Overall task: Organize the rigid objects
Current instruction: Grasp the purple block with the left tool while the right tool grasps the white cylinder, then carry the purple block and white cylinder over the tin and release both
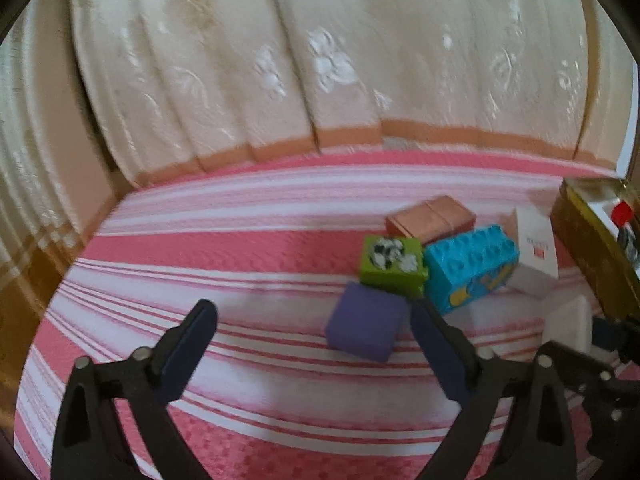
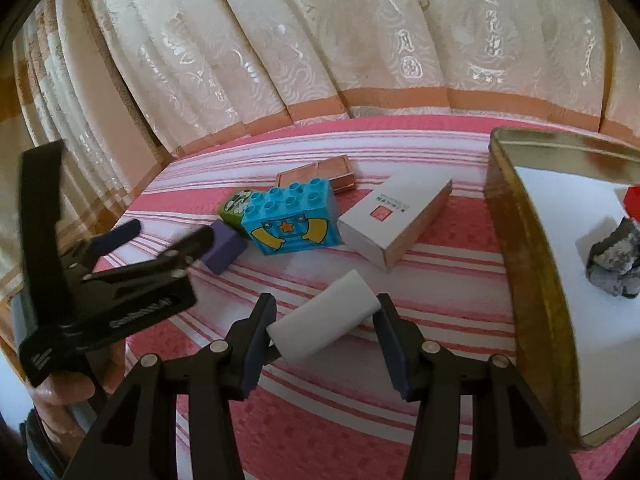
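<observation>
White block [image 2: 324, 322] lies on bed's striped cover, between right tool [image 2: 326, 342] jaws, long axis slanted across the gap; jaws apart, w/ left pad touching or nearly so, not yet clamped. Gold tin [image 2: 532, 280] just right of it, near bed's right edge. Left tool [image 1: 316, 340] open, empty, nearer purple cube [image 1: 366, 326].

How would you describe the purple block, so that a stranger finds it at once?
On the pink striped cloth, left of the gold tin, lies a cluster of toys. The purple block sits at its near-left end, touching the green block. Unlike its neighbours, it is plain: no studs, no picture.
</observation>
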Action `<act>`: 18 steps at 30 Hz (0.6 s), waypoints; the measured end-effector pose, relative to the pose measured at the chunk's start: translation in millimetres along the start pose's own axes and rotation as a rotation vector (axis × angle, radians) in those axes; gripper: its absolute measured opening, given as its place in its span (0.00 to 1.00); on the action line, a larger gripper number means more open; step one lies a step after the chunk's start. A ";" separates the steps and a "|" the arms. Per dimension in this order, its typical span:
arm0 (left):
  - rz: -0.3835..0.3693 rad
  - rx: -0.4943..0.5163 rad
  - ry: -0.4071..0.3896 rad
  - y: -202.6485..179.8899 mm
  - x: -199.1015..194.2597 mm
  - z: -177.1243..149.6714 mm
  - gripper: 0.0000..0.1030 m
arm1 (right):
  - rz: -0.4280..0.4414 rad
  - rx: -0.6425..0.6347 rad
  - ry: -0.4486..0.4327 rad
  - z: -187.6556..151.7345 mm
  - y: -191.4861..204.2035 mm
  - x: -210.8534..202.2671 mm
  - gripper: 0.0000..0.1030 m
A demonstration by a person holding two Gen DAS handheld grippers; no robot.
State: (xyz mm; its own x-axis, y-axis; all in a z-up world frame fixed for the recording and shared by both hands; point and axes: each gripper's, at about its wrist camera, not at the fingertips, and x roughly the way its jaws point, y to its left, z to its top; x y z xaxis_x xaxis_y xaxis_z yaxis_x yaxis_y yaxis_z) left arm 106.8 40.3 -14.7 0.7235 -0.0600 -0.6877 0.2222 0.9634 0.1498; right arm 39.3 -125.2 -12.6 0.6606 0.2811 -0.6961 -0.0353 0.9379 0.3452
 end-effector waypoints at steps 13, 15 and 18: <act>-0.113 -0.071 0.135 6.7 26.3 2.1 0.38 | -0.002 -0.021 -0.028 -0.2 3.0 -6.2 0.52; -0.122 -0.110 0.114 12.1 22.3 -0.3 0.38 | -0.015 -0.033 -0.060 0.7 4.1 -11.1 0.52; -0.124 -0.187 0.040 26.3 11.0 -5.4 0.38 | -0.016 -0.047 -0.122 2.9 6.0 -21.9 0.52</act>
State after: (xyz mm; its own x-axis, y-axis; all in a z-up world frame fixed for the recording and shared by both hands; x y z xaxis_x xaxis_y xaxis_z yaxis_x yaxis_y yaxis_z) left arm 117.1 66.4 -22.1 0.6708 -0.1744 -0.7209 0.1806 0.9811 -0.0693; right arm 26.8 -126.3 6.5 0.7474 0.2421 -0.6187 -0.0577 0.9514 0.3027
